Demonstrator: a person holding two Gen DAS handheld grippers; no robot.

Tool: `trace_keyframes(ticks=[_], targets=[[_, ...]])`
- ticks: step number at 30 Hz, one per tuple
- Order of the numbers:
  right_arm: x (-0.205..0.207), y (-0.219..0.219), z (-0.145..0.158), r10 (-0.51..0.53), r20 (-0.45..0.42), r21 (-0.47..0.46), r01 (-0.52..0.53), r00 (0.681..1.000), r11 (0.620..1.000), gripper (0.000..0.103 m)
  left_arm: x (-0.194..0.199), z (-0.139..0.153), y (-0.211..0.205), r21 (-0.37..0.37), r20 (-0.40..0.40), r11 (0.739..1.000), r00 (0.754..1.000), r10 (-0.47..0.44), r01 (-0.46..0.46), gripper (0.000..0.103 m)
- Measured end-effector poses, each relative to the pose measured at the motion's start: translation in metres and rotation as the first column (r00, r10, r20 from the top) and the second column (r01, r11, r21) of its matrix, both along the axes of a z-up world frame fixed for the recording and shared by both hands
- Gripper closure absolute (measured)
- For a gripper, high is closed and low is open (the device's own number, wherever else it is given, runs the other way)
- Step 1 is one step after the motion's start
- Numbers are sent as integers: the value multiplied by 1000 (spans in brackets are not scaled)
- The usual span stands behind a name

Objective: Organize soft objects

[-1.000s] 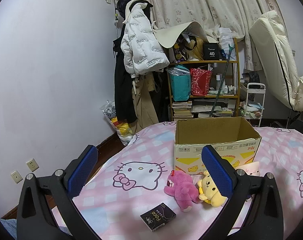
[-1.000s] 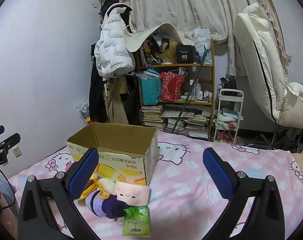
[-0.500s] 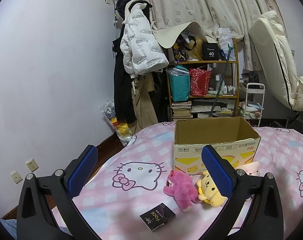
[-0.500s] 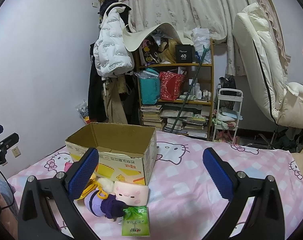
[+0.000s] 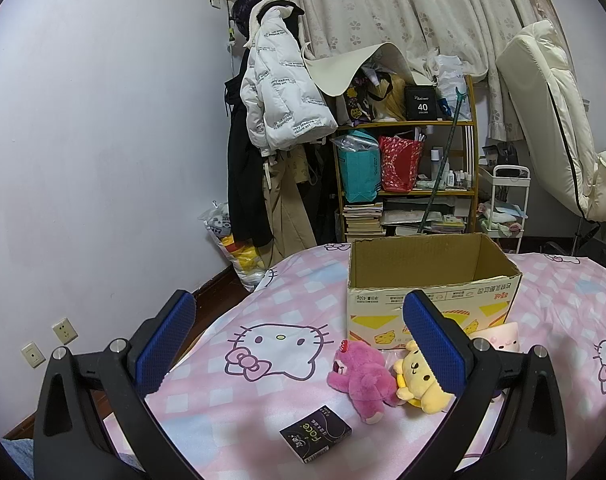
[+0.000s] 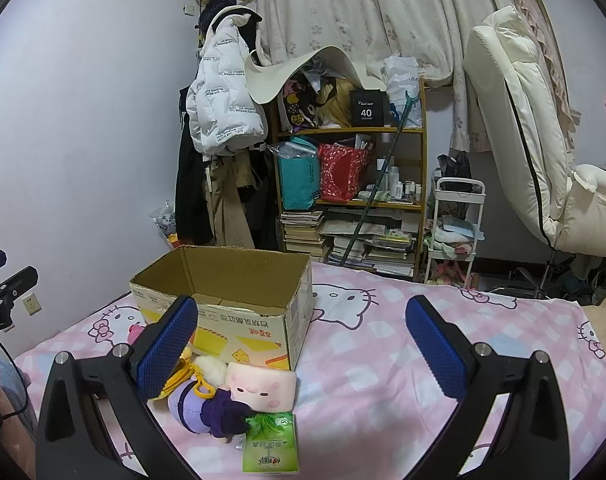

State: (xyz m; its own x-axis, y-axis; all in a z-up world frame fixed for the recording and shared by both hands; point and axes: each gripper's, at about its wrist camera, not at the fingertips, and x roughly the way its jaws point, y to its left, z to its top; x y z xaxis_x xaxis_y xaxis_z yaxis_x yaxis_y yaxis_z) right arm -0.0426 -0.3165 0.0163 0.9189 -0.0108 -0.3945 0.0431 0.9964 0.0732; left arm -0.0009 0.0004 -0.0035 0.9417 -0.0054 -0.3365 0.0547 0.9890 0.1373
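Observation:
An open cardboard box point(image 5: 431, 280) stands on the pink Hello Kitty bedspread point(image 5: 279, 344); it also shows in the right wrist view point(image 6: 231, 304). In front of it lie a pink plush bear point(image 5: 363, 376), a yellow plush bear point(image 5: 417, 380), a pink pig cushion point(image 6: 261, 386) and a purple plush doll point(image 6: 207, 410). My left gripper point(image 5: 299, 344) is open and empty, above the bedspread just left of the pink bear. My right gripper point(image 6: 303, 348) is open and empty, right of the pig cushion.
A black packet point(image 5: 316, 438) lies near the left gripper. A green tissue pack point(image 6: 269, 448) lies by the purple doll. A cluttered shelf point(image 5: 407, 176), hung coats point(image 5: 279, 92), a white cart point(image 6: 457, 232) and a cream recliner point(image 6: 523, 128) stand behind the bed.
Both views have shifted only very slightly; the objects on the bed have not moved and both grippers stay open.

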Motion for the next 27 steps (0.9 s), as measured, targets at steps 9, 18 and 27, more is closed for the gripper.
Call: trace_keyframes(ticks=[9, 18, 27], targets=[[3, 1, -3, -4, -9, 0, 4, 1000, 1000, 0, 0, 0, -1, 2, 0, 1000, 1000, 1, -1, 1], [4, 1, -4, -2, -10, 2, 2, 1000, 1000, 0, 0, -1, -1, 1, 0, 1000, 1000, 1, -1, 1], [5, 2, -5, -3, -3, -2, 3, 1000, 1000, 0, 0, -1, -1, 3, 0, 1000, 1000, 1, -1, 1]])
